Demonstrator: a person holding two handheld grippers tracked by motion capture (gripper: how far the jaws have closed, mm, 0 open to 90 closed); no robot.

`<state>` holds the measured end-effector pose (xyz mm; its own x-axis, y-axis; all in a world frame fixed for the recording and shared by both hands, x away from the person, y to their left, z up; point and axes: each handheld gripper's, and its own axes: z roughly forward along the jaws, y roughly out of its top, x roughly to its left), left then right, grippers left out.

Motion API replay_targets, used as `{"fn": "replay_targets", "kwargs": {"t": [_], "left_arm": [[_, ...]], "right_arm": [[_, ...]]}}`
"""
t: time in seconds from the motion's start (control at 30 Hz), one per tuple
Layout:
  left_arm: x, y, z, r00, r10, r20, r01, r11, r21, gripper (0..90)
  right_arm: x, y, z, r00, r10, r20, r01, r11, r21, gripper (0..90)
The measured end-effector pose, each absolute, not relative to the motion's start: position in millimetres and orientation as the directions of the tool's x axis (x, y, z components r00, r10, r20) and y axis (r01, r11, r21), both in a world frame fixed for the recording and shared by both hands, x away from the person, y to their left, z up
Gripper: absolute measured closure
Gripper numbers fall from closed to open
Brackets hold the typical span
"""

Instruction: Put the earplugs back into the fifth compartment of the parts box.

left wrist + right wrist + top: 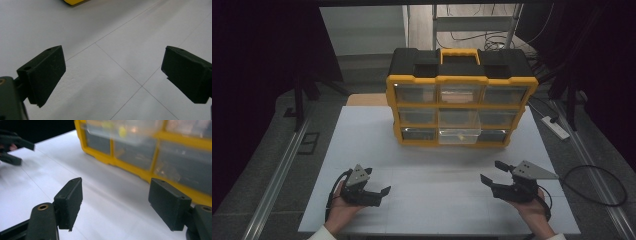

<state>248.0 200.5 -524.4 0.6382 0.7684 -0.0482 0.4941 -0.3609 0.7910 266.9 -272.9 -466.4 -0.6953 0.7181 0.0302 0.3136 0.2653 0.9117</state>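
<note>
- Looking down from the high view, a yellow-and-black organizer [461, 100] with three rows of clear drawers stands at the far middle of the white table [362, 145]. Its bottom-middle drawer [459, 135] juts forward of its neighbours, which suggests the work in hand centres on that compartment; what lies inside is too small to make out.
- Also in the high view, the left gripper [382, 192] rests low near the front-left of the table, claws apart and holding nothing, well away from the organizer. It seems parked, keeping the path to the drawers free.
- On the other side of the high view, the right gripper [493, 172] sits near the front-right, claws spread and empty, angled toward the organizer's front. That aim looks like readiness to reach the protruding drawer, though it is not yet near it.
- From the left gripper view, the two black jaws stand wide with bare table [112, 37] between them; a yellow corner of the organizer [72, 2] peeks in at the top edge.
- From the right gripper view, the jaws are likewise parted with nothing between them. The organizer [160, 152] fills the upper right, and the left gripper [15, 151] shows, blurred, at far left.
</note>
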Motion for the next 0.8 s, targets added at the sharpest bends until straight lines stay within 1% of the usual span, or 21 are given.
{"fn": "replay_targets", "kwargs": {"t": [0.1, 0.17, 0.3, 0.8], "left_arm": [[247.9, 200.7, -524.1, 0.635, 0.770, -0.052, 0.494, -0.353, 0.795, 5.2], [247.7, 201.3, -523.7, 0.635, 0.771, -0.051, 0.491, -0.352, 0.797, 5.2], [246.9, 201.2, -523.1, 0.637, 0.769, -0.049, 0.485, -0.350, 0.802, 5.2], [246.0, 201.3, -521.8, 0.642, 0.765, -0.049, 0.475, -0.347, 0.809, 5.4]], "right_arm": [[263.8, -283.7, -479.6, -0.675, 0.737, 0.043, 0.335, 0.255, 0.907, 26.7], [262.5, -291.6, -492.5, -0.657, 0.751, 0.071, 0.366, 0.236, 0.900, 26.2], [265.6, -295.7, -502.3, -0.644, 0.760, 0.088, 0.398, 0.234, 0.887, 25.1], [267.3, -295.5, -504.0, -0.640, 0.765, 0.071, 0.390, 0.244, 0.888, 23.9]]}}
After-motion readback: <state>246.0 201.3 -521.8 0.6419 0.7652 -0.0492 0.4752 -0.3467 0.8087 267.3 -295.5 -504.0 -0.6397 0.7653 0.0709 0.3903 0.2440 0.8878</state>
